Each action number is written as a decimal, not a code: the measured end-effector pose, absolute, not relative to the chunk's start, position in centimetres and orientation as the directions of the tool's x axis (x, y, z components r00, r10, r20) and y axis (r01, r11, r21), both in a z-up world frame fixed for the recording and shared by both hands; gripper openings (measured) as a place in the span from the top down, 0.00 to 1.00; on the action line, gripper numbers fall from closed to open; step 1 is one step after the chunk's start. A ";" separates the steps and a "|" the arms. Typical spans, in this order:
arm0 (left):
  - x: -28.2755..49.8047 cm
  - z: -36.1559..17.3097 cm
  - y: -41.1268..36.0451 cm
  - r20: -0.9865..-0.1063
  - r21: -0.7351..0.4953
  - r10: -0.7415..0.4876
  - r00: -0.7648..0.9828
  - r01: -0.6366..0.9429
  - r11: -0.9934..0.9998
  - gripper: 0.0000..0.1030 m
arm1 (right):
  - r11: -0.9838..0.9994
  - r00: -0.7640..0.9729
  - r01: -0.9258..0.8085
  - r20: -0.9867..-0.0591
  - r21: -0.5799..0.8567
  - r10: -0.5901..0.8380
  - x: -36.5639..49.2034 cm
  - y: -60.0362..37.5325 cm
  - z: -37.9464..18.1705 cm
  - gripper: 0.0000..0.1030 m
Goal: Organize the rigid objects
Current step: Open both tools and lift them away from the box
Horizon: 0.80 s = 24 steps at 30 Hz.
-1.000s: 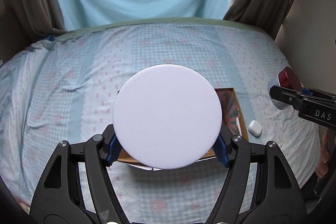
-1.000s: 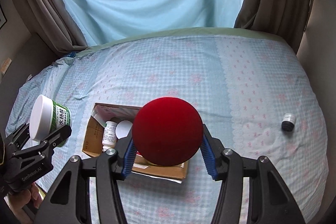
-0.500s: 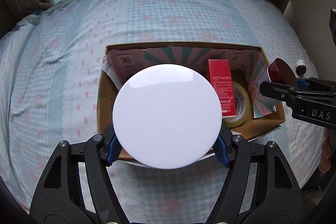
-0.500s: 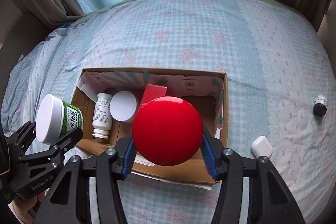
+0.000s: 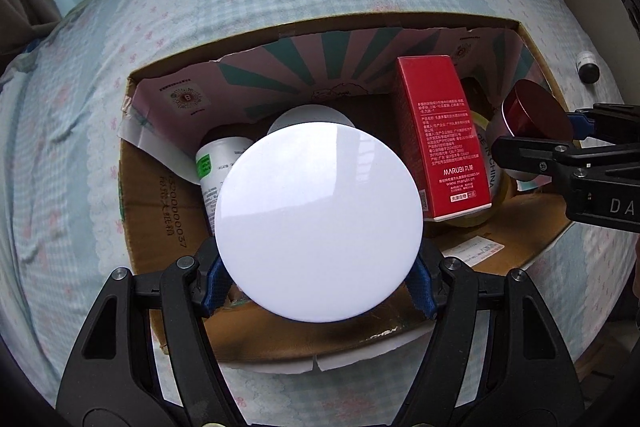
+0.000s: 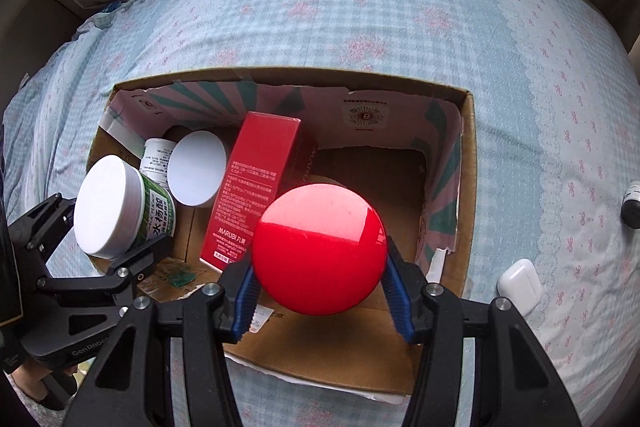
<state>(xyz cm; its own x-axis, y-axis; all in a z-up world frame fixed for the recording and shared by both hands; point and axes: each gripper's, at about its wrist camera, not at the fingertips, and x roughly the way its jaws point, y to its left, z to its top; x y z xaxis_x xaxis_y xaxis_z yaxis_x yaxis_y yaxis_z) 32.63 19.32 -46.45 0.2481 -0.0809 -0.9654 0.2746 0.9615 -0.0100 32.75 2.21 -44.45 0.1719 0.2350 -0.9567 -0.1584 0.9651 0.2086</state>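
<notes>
Cardboard box point(image 6: 466, 187) open on bed point(image 6: 360, 7), taken as landmark; left tongs point(image 5: 318, 291) clenched on white-lidded jar point(image 5: 318, 221), poised over box's left half; right tongs point(image 6: 320, 287) clenched on red-lidded jar point(image 6: 320, 249), poised over box's right half. Inside box: red carton point(image 6: 256, 187) at centre, white bottle point(image 5: 216, 163) and white-capped jar point(image 6: 196, 173) at left. Outside, right of box: earbud case point(image 6: 520, 285); small dark bottle point(image 6: 631, 209).

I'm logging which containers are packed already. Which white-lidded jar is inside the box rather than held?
The plain white-lidded jar standing in the cardboard box beside the red carton; the green-labelled jar is gripped by the left gripper.
</notes>
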 end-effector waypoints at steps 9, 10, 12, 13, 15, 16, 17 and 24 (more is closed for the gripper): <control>33.1 -45.4 19.6 -0.968 -0.054 -0.118 0.221 0.279 0.959 0.00 | 0.935 0.116 -0.128 -0.932 0.330 0.345 33.4 1.4 -44.8 0.01; 33.0 -45.3 19.7 -0.971 -0.045 -0.107 0.216 0.277 0.960 0.00 | 0.932 0.126 -0.137 -0.928 0.334 0.351 33.2 1.2 -44.5 0.00; 32.6 -45.4 20.0 -0.975 -0.031 -0.090 0.205 0.272 0.962 0.00 | 0.938 0.134 -0.148 -0.933 0.315 0.334 32.7 1.1 -44.0 0.00; 32.4 -45.4 20.2 -0.976 -0.027 -0.083 0.199 0.267 0.963 0.00 | 0.943 0.130 -0.145 -0.939 0.299 0.318 32.5 1.0 -43.9 0.00; 31.9 -45.4 20.6 -0.978 -0.028 -0.079 0.193 0.255 0.967 0.00 | 0.936 0.119 -0.144 -0.933 0.322 0.339 32.2 0.9 -43.8 0.00; 31.7 -45.3 20.7 -0.978 -0.031 -0.081 0.193 0.249 0.968 0.00 | 0.938 0.110 -0.136 -0.936 0.320 0.335 32.1 0.9 -43.9 0.00; 31.6 -45.1 20.8 -0.977 -0.033 -0.082 0.195 0.243 0.969 0.00 | 0.938 0.108 -0.131 -0.936 0.320 0.334 32.0 0.8 -43.9 0.00; 30.9 -43.8 21.0 -0.972 -0.037 -0.086 0.217 0.221 0.975 0.00 | 0.940 0.139 -0.123 -0.932 0.318 0.334 31.7 0.4 -42.8 0.00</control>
